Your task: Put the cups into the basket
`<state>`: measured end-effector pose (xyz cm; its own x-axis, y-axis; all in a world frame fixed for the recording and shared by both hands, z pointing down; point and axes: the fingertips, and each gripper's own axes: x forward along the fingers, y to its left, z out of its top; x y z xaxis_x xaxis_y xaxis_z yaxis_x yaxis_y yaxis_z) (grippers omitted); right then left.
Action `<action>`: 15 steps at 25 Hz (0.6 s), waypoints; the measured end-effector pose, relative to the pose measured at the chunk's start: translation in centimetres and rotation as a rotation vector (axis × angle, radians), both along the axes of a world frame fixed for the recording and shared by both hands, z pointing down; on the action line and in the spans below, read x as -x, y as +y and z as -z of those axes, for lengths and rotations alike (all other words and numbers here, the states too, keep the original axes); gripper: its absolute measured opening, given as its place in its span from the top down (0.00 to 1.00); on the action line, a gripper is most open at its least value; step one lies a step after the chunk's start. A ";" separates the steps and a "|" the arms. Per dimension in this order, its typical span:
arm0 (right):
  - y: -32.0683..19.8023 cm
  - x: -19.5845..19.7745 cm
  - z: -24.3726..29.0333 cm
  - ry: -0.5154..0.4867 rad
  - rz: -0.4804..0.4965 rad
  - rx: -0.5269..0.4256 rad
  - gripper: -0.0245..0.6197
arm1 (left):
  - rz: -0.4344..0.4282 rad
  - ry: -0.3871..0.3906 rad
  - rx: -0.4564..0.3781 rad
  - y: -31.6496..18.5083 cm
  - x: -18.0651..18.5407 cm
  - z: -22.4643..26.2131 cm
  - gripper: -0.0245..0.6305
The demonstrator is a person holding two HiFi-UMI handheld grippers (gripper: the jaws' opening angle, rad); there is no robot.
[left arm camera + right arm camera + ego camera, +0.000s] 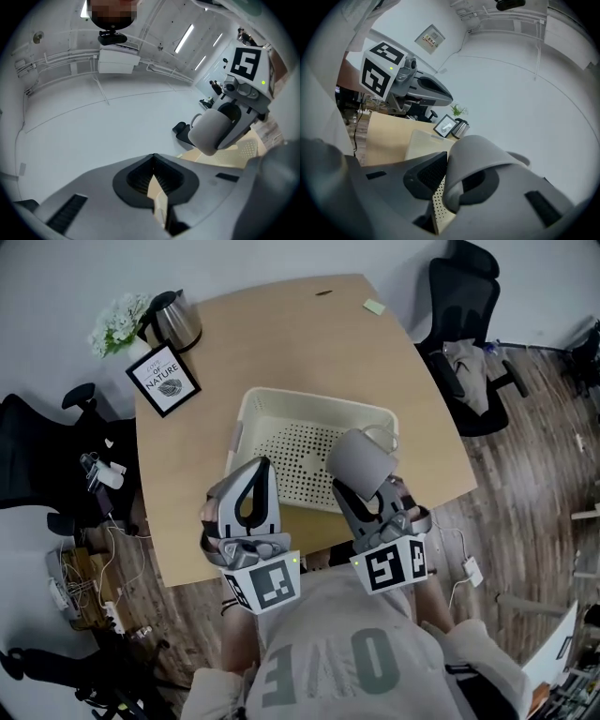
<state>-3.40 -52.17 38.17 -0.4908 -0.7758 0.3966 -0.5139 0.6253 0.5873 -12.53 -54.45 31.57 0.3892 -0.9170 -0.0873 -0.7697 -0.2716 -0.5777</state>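
A cream perforated basket (pixel 309 401) stands on the wooden table (pixel 281 334) in front of me, with nothing inside that I can see. My right gripper (pixel 354 486) is shut on the wall of a grey cup (pixel 361 463), which hangs tilted over the basket's near right corner. In the right gripper view the cup (pixel 476 152) fills the space between the jaws of that gripper (pixel 450 168), with the basket (pixel 423 143) below. My left gripper (pixel 262 463) hovers over the basket's near left edge, shut with nothing in it. The left gripper view shows the cup (pixel 211 131) off to the right.
At the table's far left stand a steel kettle (pixel 176 320), a framed sign (pixel 163 378) and white flowers (pixel 117 320). A yellow note (pixel 374 307) lies at the far right. Black office chairs (pixel 469 306) (pixel 37 456) flank the table.
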 end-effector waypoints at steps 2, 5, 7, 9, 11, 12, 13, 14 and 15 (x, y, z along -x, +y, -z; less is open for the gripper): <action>-0.5 -0.2 -0.6 0.040 0.054 0.037 0.86 | 0.029 0.009 0.004 -0.4 -0.1 0.1 0.95; -1.5 -0.3 -1.5 0.111 0.137 0.078 0.86 | 0.068 0.010 0.001 -1.0 -0.2 0.1 0.95; -2.2 -0.4 -2.4 0.181 0.190 0.098 0.86 | 0.088 0.009 0.005 -1.3 -0.4 -0.1 0.95; -3.0 -0.4 -3.5 0.260 0.241 0.107 0.86 | 0.100 0.006 0.011 -1.6 -0.6 -0.4 0.95; -3.6 -0.3 -4.6 0.316 0.287 0.126 0.86 | 0.109 0.003 0.012 -1.7 -0.7 -0.5 0.95; -3.9 -0.1 -5.1 0.333 0.310 0.142 0.86 | 0.114 0.004 0.011 -1.7 -0.7 -0.5 0.95; -4.2 0.1 -5.7 0.348 0.332 0.159 0.86 | 0.118 0.006 0.009 -1.8 -0.6 -0.6 0.95; -4.4 0.3 -6.3 0.367 0.354 0.176 0.86 | 0.122 0.007 0.007 -1.8 -0.6 -0.6 0.95; -4.7 0.5 -6.9 0.395 0.374 0.193 0.86 | 0.127 0.005 0.005 -1.9 -0.5 -0.8 0.95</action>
<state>-3.91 -56.86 45.12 -0.5042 -0.4733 0.7223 -0.0020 0.8370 0.5471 -12.00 -56.37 32.33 0.2693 -0.9594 -0.0841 -0.8013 -0.1748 -0.5722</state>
